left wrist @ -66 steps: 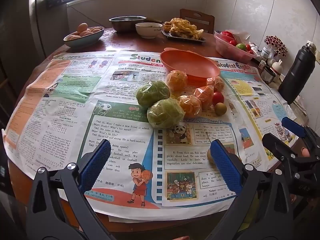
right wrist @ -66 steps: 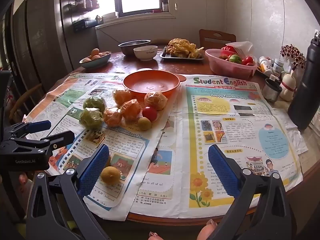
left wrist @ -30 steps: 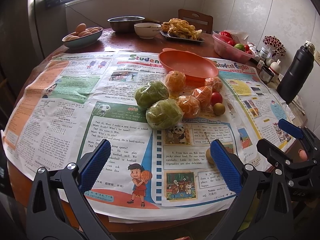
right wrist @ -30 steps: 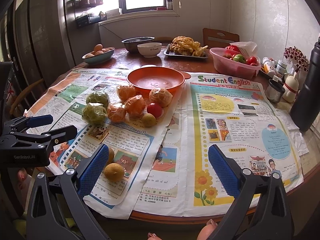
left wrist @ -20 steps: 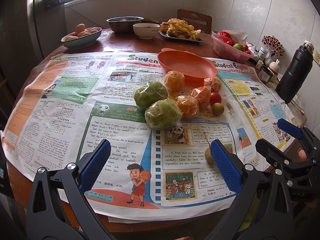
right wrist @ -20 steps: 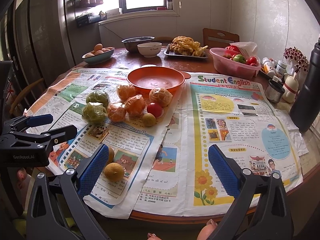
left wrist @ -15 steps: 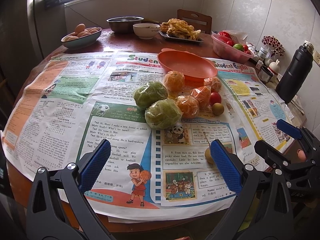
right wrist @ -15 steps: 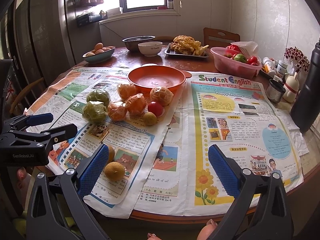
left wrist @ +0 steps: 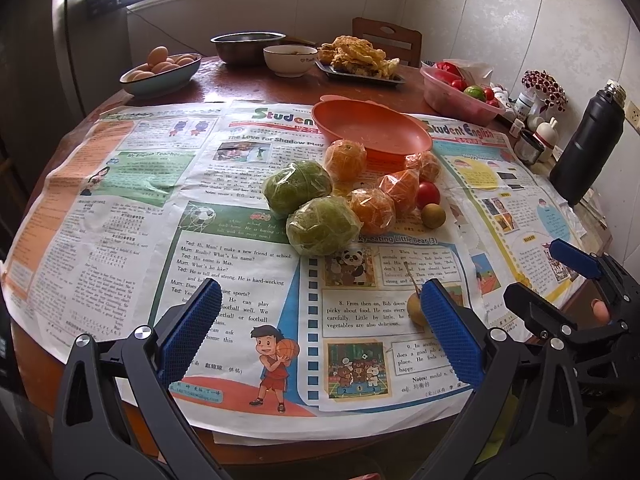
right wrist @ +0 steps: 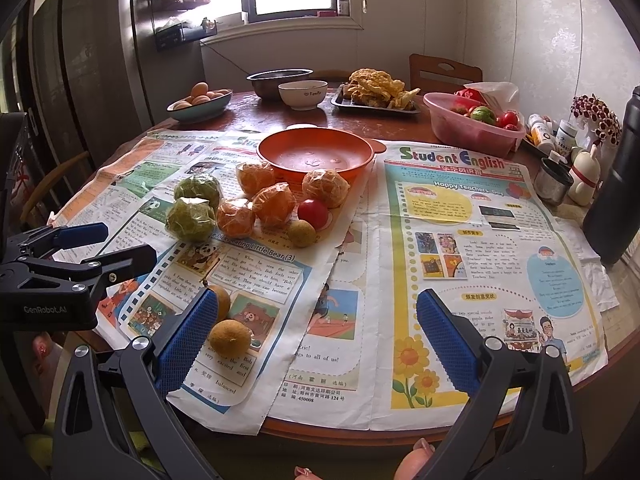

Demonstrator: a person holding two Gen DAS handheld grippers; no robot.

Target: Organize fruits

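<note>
- Both grippers hang spread wide and empty at the near edge of the bench: the left gripper (left wrist: pixel 320 332) faces the wrapped fruit, and the right gripper (right wrist: pixel 318 338) has a small brown fruit (right wrist: pixel 230 338) just inside its left finger.
- That brown fruit lies on the newspaper (right wrist: pixel 460 240) near the bench edge, well apart from the main cluster, with a second like it partly hidden behind the blue pad.
- Farther in, two green wrapped fruits (left wrist: pixel 322 230), four orange wrapped fruits (right wrist: pixel 274 205), a red tomato (right wrist: pixel 313 212) and another small brown fruit (right wrist: pixel 301 233) crowd together, touching, just in front of the empty orange bowl (right wrist: pixel 316 156).
- Judged from this layout, the bowl is the likely destination and no fruit is in it yet.
- A clean pick probably starts with the stray brown fruit: centre it between the pads, close gently since it is round and could roll off the paper's edge.
- Film on the wrapped fruits looks slippery; gripping across the widest part would likely hold best.
- Lifting from the outside of the cluster should avoid nudging neighbours.
- Beyond the bowl stand a bowl of eggs (right wrist: pixel 200 102), a pink basin (right wrist: pixel 472 128) and a black flask (left wrist: pixel 588 148), outside the work.
</note>
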